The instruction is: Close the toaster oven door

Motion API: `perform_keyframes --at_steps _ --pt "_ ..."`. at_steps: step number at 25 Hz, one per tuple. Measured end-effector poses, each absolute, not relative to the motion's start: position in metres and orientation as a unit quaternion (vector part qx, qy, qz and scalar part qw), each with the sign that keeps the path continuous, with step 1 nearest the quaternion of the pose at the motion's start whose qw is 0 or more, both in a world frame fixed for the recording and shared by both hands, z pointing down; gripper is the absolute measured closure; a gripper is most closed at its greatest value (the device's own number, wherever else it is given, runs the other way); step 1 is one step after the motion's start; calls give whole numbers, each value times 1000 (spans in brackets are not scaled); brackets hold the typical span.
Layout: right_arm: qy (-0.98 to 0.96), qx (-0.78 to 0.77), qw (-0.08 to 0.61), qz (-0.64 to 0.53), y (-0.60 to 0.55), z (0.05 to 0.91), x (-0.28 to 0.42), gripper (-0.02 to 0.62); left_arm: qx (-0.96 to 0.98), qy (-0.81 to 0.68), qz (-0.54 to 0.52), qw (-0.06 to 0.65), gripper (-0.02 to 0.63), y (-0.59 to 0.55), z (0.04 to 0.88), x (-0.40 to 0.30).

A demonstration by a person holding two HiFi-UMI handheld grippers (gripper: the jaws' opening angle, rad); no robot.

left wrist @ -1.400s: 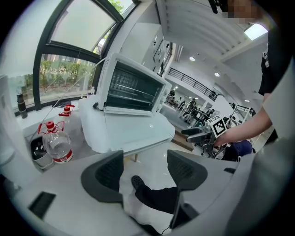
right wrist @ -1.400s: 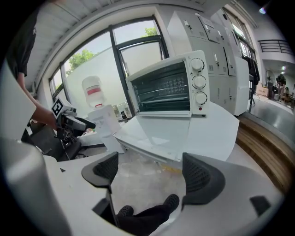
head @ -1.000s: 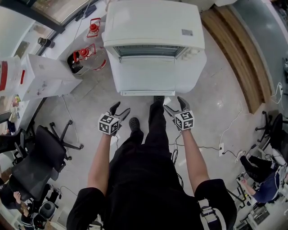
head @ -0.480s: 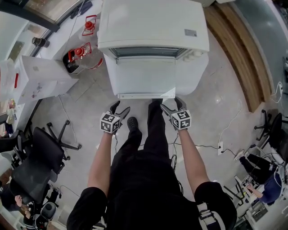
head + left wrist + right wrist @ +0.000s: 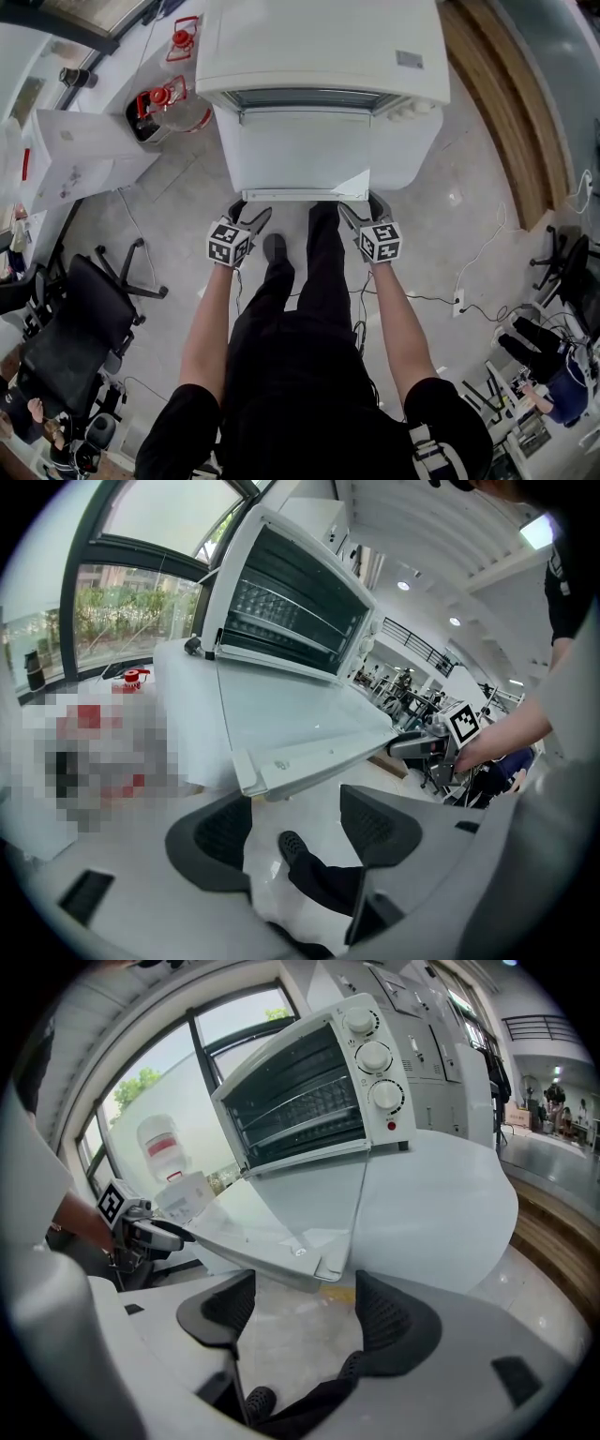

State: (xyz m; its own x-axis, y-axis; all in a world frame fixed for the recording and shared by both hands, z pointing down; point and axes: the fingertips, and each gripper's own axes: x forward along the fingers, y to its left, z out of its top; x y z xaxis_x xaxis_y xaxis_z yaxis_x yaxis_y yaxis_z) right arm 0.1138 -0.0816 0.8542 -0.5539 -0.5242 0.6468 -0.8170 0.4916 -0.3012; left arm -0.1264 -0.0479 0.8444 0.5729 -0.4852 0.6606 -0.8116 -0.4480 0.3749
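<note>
Plainly, what matters is how the boxy white metal toaster oven (image 5: 319, 56) presents its flat, glass-panelled white door (image 5: 300, 155). It is dropped down to about level, hinged at the oven's mouth and reaching out toward the person. The door's free end, a long white front rail (image 5: 305, 195), runs crosswise from the person's left to right. Both tools sit just below it and a little short of it, one under each end: the left gripper (image 5: 251, 216) by the left corner, the right gripper (image 5: 361, 208) by the right corner, neither clearly nearer. In the left gripper view the rail hangs just above and ahead of the dark ribbed pads (image 5: 225, 832); those jaws stand wide apart and grasp nothing, with only a black shoe (image 5: 292, 844) far beneath. The right gripper's jaws have just been closing somewhat, yet the gap between them is broad and nothing is in it; the rail's right corner lies just above and beyond. No pad looks to be touching the door. I judge the coming move to be an upward push from beneath the rail, swinging it toward the oven's mouth, evenly at both ends to avoid twisting.
</note>
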Motion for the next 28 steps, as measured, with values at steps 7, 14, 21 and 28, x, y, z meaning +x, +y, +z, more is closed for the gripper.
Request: perform_keyframes --at_steps 7,14,21,28 --pt "-819 414 217 331 -92 860 114 264 812 -401 230 356 322 -61 852 -125" --pt "-823 399 205 348 -89 860 105 373 810 -399 201 381 338 -64 850 -125" --pt "-820 407 198 350 -93 863 106 410 812 -402 213 365 377 -64 850 -128" --pt "-821 401 177 367 -92 855 109 434 815 -404 206 362 407 -63 842 -130"
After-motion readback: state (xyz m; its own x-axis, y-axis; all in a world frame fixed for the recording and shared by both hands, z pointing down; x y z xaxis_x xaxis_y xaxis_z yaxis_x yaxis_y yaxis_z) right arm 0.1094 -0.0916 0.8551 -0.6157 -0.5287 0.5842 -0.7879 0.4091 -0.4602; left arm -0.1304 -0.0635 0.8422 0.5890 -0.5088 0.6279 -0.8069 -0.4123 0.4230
